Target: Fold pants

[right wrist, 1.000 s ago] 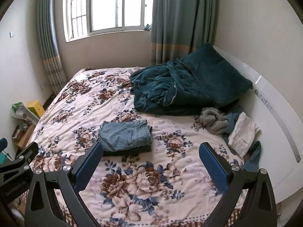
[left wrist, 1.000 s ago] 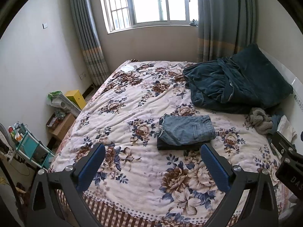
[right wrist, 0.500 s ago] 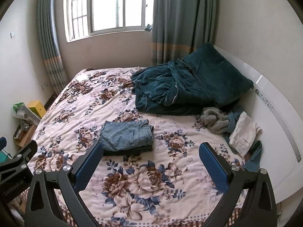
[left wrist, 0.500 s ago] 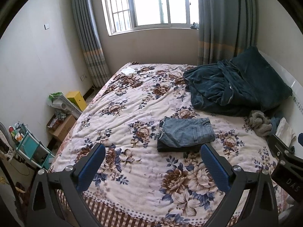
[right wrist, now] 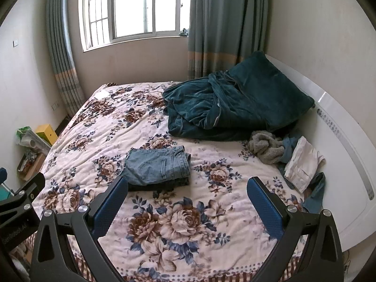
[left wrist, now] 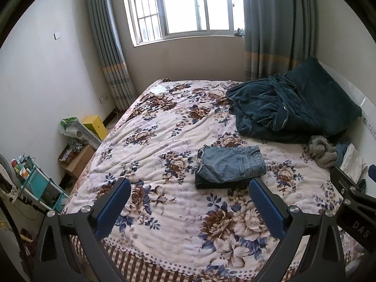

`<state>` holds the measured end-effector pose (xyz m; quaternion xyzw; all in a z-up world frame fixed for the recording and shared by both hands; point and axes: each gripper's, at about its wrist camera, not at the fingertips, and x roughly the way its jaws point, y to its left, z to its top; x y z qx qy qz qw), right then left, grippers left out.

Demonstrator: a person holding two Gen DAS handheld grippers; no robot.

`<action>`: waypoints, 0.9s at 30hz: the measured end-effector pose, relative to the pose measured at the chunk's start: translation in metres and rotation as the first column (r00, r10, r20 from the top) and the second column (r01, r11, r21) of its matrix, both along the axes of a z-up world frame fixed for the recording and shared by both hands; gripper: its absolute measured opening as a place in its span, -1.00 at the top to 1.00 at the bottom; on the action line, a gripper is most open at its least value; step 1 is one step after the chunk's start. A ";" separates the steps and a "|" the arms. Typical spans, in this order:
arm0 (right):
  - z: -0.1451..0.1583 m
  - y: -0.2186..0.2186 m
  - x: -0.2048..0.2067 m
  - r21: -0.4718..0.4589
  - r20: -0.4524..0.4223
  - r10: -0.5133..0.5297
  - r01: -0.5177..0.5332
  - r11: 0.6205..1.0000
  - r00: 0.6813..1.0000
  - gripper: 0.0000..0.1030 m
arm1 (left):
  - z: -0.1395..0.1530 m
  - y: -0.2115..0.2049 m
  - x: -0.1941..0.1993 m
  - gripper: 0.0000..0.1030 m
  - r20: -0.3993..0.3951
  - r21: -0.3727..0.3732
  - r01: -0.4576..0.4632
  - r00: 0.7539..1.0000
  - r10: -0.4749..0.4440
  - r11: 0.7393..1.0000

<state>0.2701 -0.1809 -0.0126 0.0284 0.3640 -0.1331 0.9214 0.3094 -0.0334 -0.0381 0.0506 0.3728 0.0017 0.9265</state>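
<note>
The blue jeans point(left wrist: 231, 164) lie folded into a compact stack on the floral bedspread point(left wrist: 164, 141), a darker layer showing beneath. They also show in the right wrist view point(right wrist: 157, 166). My left gripper point(left wrist: 189, 192) is open and empty, held back above the bed's near edge, short of the jeans. My right gripper point(right wrist: 188, 192) is open and empty too, at about the same distance. Each gripper's body shows at the edge of the other's view.
A dark teal blanket and pillow point(right wrist: 230, 108) lie at the headboard end. A grey towel point(right wrist: 265, 148) and white and blue clothes point(right wrist: 303, 162) lie by the white headboard point(right wrist: 347, 145). Boxes and a teal shelf point(left wrist: 40, 183) stand on the floor at left.
Both grippers have drawn back and risen slightly from the bed, so the folded jeans sit a little farther off. The jeans have not moved.
</note>
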 end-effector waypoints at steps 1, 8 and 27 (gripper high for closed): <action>0.000 0.000 0.000 0.000 -0.001 0.000 0.000 1.000 1.000 -1.00 | 0.000 0.000 0.000 -1.00 -0.001 -0.002 0.001 1.000 -0.001 1.000; 0.000 0.000 -0.002 0.003 -0.003 0.002 -0.002 1.000 1.000 -1.00 | 0.000 -0.001 -0.001 -1.00 0.001 0.001 -0.001 1.000 0.001 1.000; 0.001 0.008 -0.006 0.008 -0.002 0.007 -0.007 1.000 1.000 -1.00 | 0.003 -0.005 -0.003 -1.00 0.013 0.006 -0.006 1.000 0.005 1.000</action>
